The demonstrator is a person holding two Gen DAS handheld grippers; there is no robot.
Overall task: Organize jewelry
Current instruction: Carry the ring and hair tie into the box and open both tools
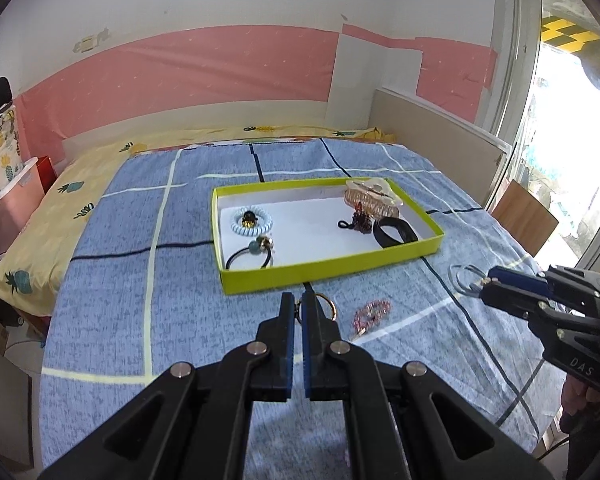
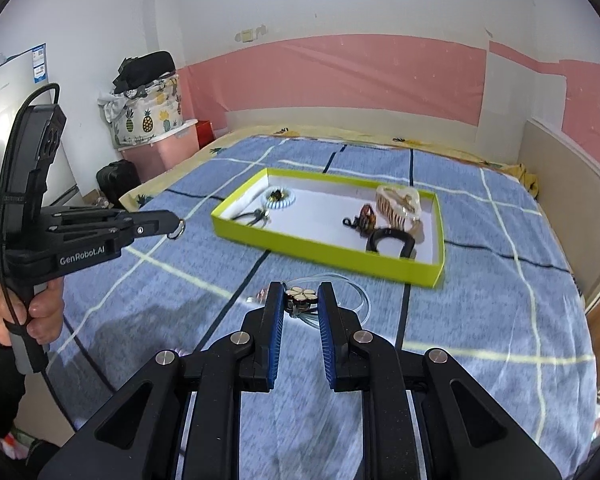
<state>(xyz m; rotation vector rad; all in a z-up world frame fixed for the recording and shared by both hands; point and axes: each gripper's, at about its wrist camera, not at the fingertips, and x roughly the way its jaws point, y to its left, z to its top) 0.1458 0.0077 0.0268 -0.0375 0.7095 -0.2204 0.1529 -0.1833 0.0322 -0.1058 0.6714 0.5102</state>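
Observation:
A lime-green box [image 1: 328,266] [image 2: 324,250] lies on the blue checked bedspread and holds hair ties, a coil tie, a claw clip and a black band. My left gripper [image 1: 298,304] is shut on a gold ring piece [image 1: 325,307], held just in front of the box; the ring also shows in the right wrist view [image 2: 177,230]. My right gripper [image 2: 300,296] is shut on a clear hair tie with a flower charm [image 2: 300,295], lifted off the bed right of the box [image 1: 466,282]. A pink beaded piece [image 1: 374,312] lies on the bedspread between the grippers.
The bed's headboard panel [image 1: 440,136] stands at the far right, a window beyond it. A pink bin with a pineapple-print bag [image 2: 148,128] and a black bag [image 2: 118,178] stand left of the bed. A yellow pineapple sheet [image 1: 60,208] edges the bed.

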